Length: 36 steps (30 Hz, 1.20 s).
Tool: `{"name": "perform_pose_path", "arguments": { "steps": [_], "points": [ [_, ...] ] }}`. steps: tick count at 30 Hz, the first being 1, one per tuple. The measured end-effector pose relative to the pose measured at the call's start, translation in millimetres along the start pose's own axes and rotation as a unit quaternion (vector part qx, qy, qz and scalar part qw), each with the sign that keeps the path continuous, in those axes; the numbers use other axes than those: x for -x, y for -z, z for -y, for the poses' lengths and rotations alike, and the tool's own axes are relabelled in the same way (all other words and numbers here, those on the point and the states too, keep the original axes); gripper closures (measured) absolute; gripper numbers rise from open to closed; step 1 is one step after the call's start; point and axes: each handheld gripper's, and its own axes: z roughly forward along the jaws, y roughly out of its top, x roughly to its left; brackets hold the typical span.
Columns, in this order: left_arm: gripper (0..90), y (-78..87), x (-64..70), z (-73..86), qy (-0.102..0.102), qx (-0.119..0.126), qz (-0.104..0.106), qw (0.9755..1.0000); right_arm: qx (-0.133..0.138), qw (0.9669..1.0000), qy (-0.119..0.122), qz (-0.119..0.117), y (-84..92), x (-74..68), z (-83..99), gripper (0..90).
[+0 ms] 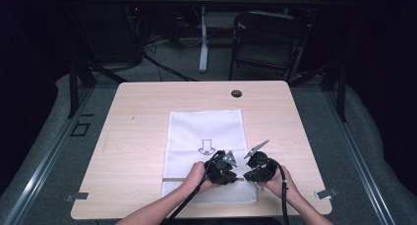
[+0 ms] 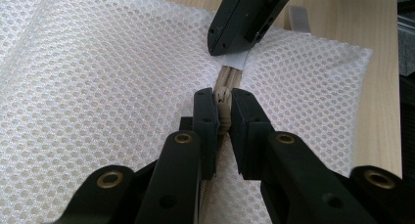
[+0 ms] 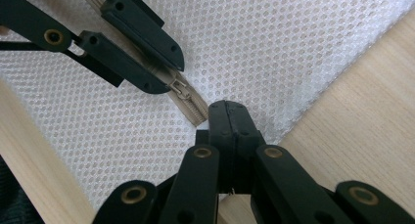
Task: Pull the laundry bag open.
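I see the pale wooden surface (image 1: 142, 107) with a white mesh laundry bag (image 1: 206, 131) lying flat on its near middle part, reaching almost to the near edge. A beige zipper (image 2: 226, 82) runs across the bag close to that near end. My left tool (image 2: 222, 109) is pinching the zipper, its jaws clamped on the slider (image 3: 180, 89). My right tool (image 3: 230, 111) sits just beyond the zipper's end, jaws pressed together on the small white tab (image 2: 238, 60) of the bag there.
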Motion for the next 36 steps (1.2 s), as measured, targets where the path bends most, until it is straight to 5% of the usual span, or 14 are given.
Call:
{"name": "perform_pose_path", "arguments": {
  "steps": [1,2,12,16,19,36],
  "points": [
    [81.7,0.2,-0.2,0.5,0.001,-0.002,0.002,1.0,0.018,0.9997,-0.016,-0.002,-2.6,-2.7,1.2,90.0],
    [81.7,1.7,-1.6,1.7,0.004,-0.001,0.003,1.0,-0.002,1.0,-0.002,-0.001,0.2,-0.9,-0.1,90.0],
    [81.5,1.2,-3.8,3.8,0.014,-0.002,0.007,0.9999,-0.013,0.9997,0.019,0.007,1.4,-2.5,-2.6,90.0],
    [81.5,-0.9,-3.9,3.1,0.013,0.003,0.007,0.9999,0.024,0.9994,0.026,0.006,5.8,-8.9,-6.7,90.0],
    [81.5,-1.3,-3.6,3.1,0.01,0.004,0.008,0.9999,0.016,0.9995,0.027,-0.002,2.0,-12.0,-8.3,90.0],
    [81.7,0.0,-3.8,2.5,0.004,0.001,0.009,0.9999,0.009,0.9998,0.005,-0.018,-7.1,-7.1,-4.3,90.0]
  ]
}}
